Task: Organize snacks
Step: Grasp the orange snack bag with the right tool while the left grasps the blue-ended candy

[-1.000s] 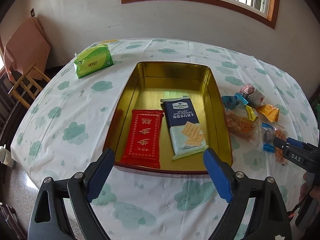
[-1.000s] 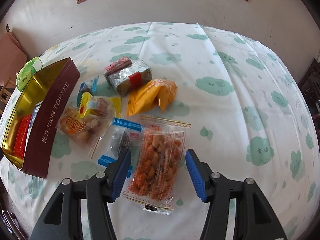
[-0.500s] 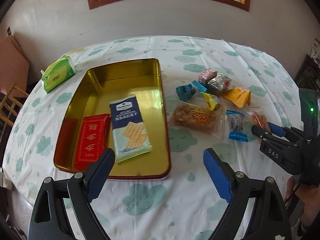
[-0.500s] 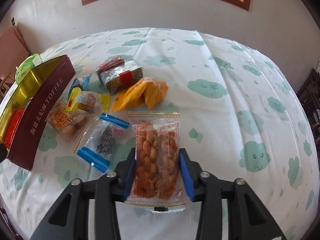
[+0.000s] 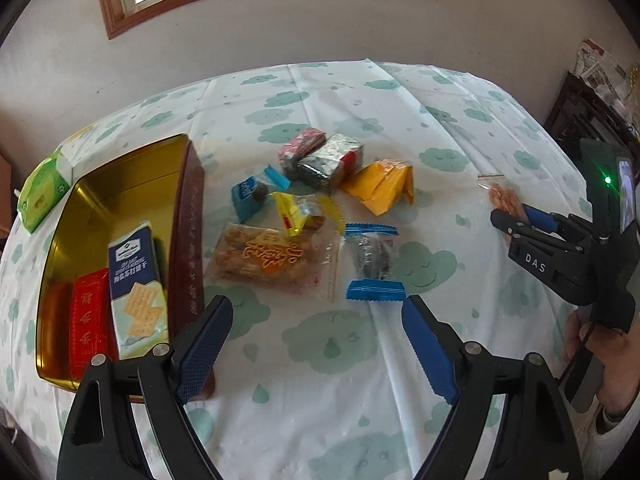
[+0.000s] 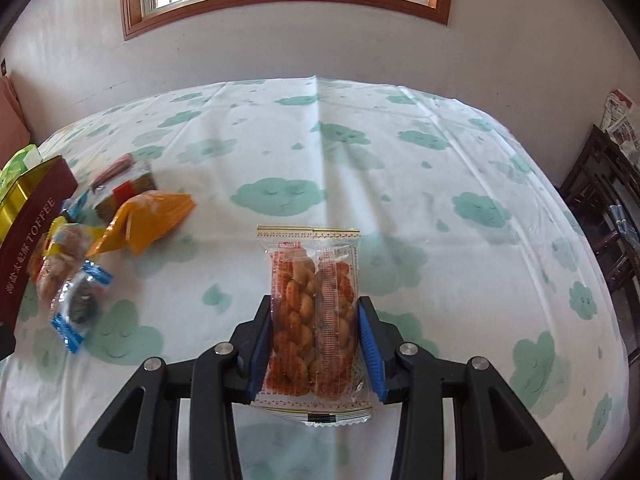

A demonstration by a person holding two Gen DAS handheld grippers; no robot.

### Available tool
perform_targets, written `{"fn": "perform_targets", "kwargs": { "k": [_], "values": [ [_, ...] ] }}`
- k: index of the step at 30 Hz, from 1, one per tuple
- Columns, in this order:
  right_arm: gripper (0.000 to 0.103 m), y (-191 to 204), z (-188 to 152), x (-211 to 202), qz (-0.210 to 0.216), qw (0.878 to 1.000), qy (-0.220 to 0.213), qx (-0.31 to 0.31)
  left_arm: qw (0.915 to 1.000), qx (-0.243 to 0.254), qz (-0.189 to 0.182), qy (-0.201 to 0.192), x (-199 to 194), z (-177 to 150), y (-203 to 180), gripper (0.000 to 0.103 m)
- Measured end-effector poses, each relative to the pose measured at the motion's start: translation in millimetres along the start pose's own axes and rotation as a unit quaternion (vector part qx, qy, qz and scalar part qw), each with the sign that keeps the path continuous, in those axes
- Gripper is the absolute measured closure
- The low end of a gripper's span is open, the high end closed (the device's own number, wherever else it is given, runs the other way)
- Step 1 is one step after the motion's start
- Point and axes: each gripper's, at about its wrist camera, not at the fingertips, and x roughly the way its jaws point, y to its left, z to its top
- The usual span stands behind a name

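Orange-filled clear peanut packet is now pinched and lifted by the right gripper; the left gripper, fingers wide and just narrowed with nothing between, has shifted from the gold tin over open table.

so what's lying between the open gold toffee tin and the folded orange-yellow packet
In the left wrist view, between the gold toffee tin and the orange-yellow packet lie a small blue candy wrapper and a yellow-edged clear wrapper.
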Motion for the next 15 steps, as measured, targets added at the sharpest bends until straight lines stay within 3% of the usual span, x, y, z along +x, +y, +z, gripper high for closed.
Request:
{"fn": "perform_targets", "kwargs": {
  "k": [3, 8, 15],
  "values": [
    [0.063, -10.4, 0.4, 2.3, 0.003, 1.0, -0.004, 0.009, 1.0, 0.009, -0.003, 0.0, 4.5, 3.4, -9.0, 0.023],
    [0.063, -16.7, 0.0, 3.5, 0.009, 1.0, -0.006, 0.02, 0.9987, -0.009, -0.044, 0.023, 22.5, 11.5, -11.5, 0.046],
    [0.062, -16.4, -0.9, 3.3, 0.012, 1.0, -0.007, 0.022, 0.9972, -0.017, -0.057, 0.044, 44.8, 21.0, -17.7, 0.059]
  ]
}}
